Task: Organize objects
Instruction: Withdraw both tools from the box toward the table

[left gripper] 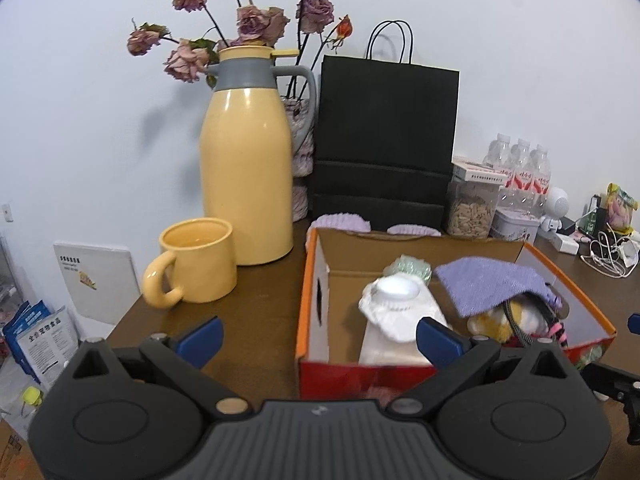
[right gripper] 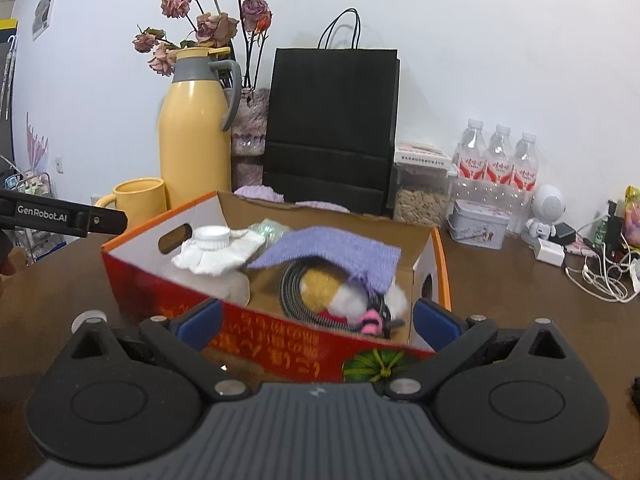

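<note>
An open red and orange cardboard box [left gripper: 310, 300] [right gripper: 132, 264] sits on the brown table. Inside lie a translucent jug with a white cap [left gripper: 396, 290] [right gripper: 210, 236] under a white cloth, a purple knitted cloth [left gripper: 488, 284] [right gripper: 332, 252], a coiled black cable [right gripper: 290, 292] and a yellow and white plush toy [left gripper: 496, 320] [right gripper: 324, 286]. My left gripper [left gripper: 318, 340] stands open at the box's front left corner, holding nothing. My right gripper [right gripper: 318, 322] is open before the box's front wall, empty too. The left gripper's body [right gripper: 60, 216] shows in the right wrist view.
A yellow mug [left gripper: 196, 264] [right gripper: 136, 196] and a yellow thermos jug [left gripper: 246, 160] [right gripper: 194, 136] stand left of the box. Behind are dried roses [left gripper: 224, 20], a black paper bag [left gripper: 384, 140] [right gripper: 332, 128], a seed jar [left gripper: 470, 210], water bottles [right gripper: 496, 164], a tin [right gripper: 478, 226], and white cables [right gripper: 600, 272].
</note>
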Motion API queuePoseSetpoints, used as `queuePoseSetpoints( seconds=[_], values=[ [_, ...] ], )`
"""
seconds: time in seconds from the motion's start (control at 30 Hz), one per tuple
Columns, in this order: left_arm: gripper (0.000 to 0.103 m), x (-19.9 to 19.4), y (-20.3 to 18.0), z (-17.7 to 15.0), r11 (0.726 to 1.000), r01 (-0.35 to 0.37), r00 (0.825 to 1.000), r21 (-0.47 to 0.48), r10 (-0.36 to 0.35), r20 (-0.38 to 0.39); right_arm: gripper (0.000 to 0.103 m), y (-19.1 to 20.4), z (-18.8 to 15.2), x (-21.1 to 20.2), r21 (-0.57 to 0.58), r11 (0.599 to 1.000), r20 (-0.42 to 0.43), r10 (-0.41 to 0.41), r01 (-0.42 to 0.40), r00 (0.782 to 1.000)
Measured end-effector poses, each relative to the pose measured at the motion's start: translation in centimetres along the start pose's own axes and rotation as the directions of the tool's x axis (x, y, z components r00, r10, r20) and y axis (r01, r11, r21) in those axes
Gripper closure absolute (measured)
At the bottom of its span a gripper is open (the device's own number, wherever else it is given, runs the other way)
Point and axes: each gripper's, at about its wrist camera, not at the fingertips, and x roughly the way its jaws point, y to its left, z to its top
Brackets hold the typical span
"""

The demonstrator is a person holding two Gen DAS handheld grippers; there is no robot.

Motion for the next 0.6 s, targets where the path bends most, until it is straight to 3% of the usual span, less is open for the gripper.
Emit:
queuePoseSetpoints(
  seconds=[0.6],
  values=[
    [0.0,-0.7,2.5,-5.3,0.999,-0.035,0.989,0.017,0.037,-0.141,0.0,1.5,-4.1,-1.4,-0.008,1.0,-0.106,0.012,-0.013,0.994]
  ],
)
